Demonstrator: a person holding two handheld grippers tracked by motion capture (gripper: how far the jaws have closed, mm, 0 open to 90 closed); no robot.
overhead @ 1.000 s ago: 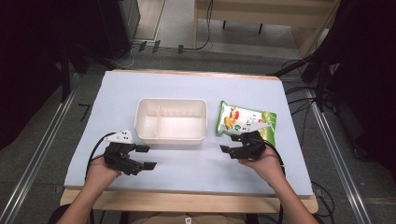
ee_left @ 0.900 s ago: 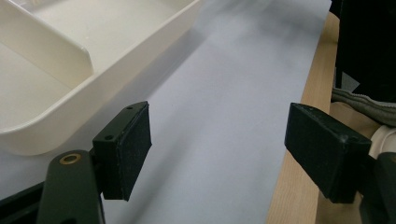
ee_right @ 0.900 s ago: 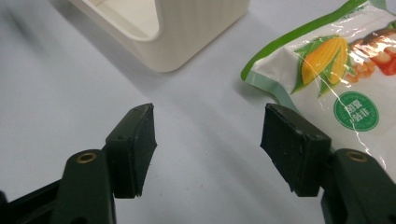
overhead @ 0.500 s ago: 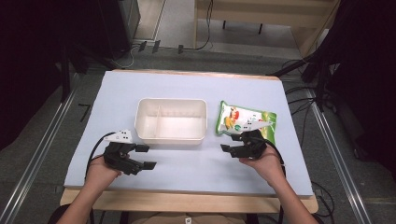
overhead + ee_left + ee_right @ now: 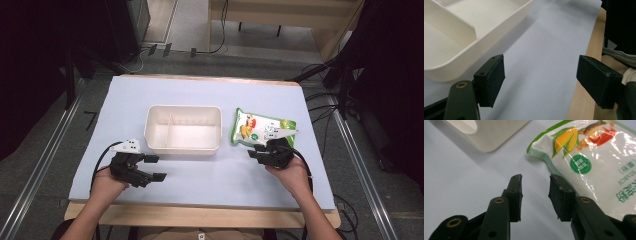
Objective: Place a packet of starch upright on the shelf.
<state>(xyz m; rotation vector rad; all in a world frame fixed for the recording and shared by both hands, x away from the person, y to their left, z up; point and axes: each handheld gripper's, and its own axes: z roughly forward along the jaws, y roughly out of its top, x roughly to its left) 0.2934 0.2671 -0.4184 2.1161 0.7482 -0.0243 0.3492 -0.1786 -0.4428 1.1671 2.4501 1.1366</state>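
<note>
A green and white bag of starch [image 5: 260,127] with corn printed on it lies flat on the pale blue table mat, right of a white two-compartment tray [image 5: 150,131]. My right gripper [image 5: 254,152] rests on the mat at the bag's near left corner. Its jaws have just been closing and stand open at a narrow gap with nothing between them. In the right gripper view [image 5: 535,192] the bag [image 5: 594,162] lies just beyond and beside the right-hand jaw. My left gripper [image 5: 156,167] sits near the tray's front left corner, open wide [image 5: 540,80] over bare mat.
The tray [image 5: 499,30] has a divider and holds nothing that I can see. The table's wooden front edge [image 5: 589,45] runs close behind the left gripper. Metal rails flank the table and cables lie on the floor beyond it.
The right gripper's jaws have narrowed markedly beside the bag. Both hands have stayed about where they were.
</note>
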